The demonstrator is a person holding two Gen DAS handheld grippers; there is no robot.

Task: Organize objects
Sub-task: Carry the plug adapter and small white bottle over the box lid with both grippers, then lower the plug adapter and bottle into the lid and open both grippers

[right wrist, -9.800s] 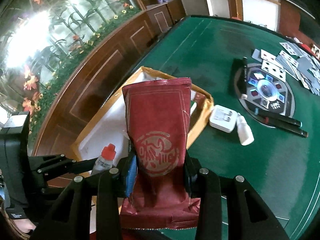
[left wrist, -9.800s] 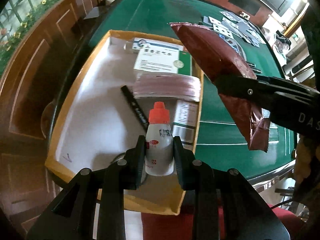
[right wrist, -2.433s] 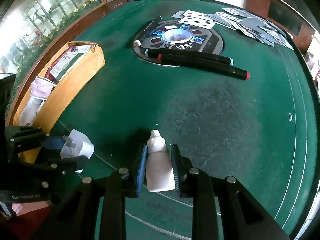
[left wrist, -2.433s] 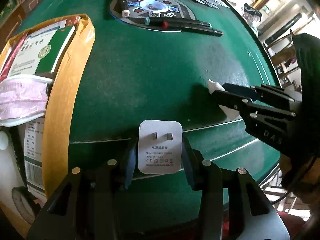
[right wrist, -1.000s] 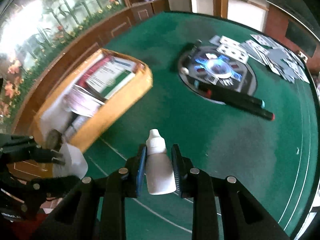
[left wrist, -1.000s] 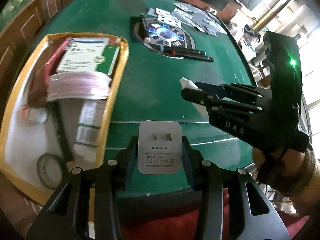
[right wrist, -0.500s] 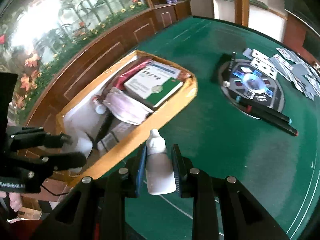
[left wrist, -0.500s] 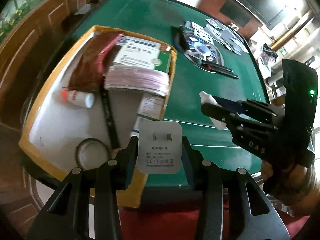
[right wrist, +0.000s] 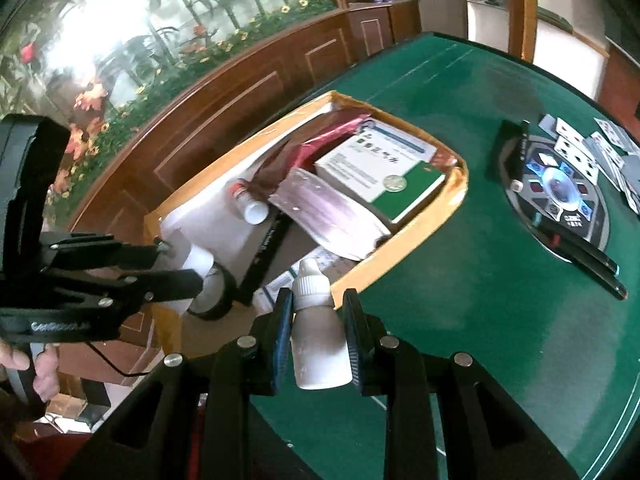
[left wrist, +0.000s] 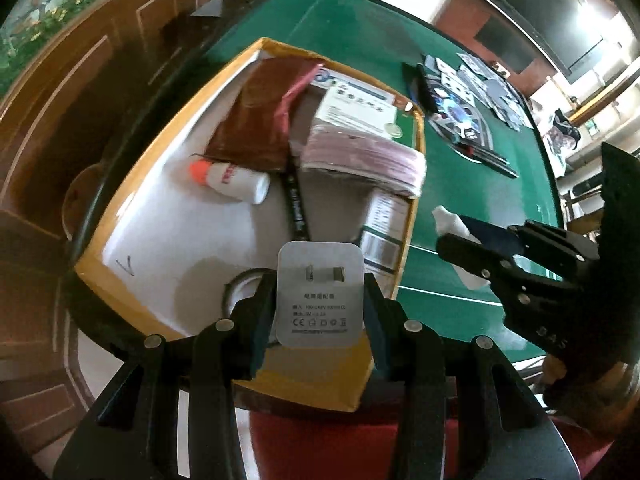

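Observation:
My left gripper (left wrist: 320, 300) is shut on a white power adapter (left wrist: 320, 294), held above the near end of the yellow-rimmed box (left wrist: 416, 184). My right gripper (right wrist: 318, 322) is shut on a small white dropper bottle (right wrist: 318, 342), over the box's near right wall (right wrist: 404, 244). The box holds a red snack packet (left wrist: 260, 120), a green and white medicine carton (left wrist: 360, 108), pink masks (left wrist: 364, 160), an orange-capped bottle (left wrist: 232, 178), a black pen (left wrist: 296, 208) and a tape roll (left wrist: 236, 290). The right gripper with the dropper bottle (left wrist: 452, 226) shows at the right of the left wrist view.
The box sits on a green felt table (right wrist: 500, 312). Beyond it lie a round black device (right wrist: 560, 196), two black markers (right wrist: 580, 256) and scattered playing cards (right wrist: 600, 140). Wooden panelling (right wrist: 240, 92) runs along the table's left side. A hand (right wrist: 24, 360) holds the left gripper.
Both grippers have moved left from over the green felt to over the box, each keeping hold of its object. The box now fills the middle of both views.

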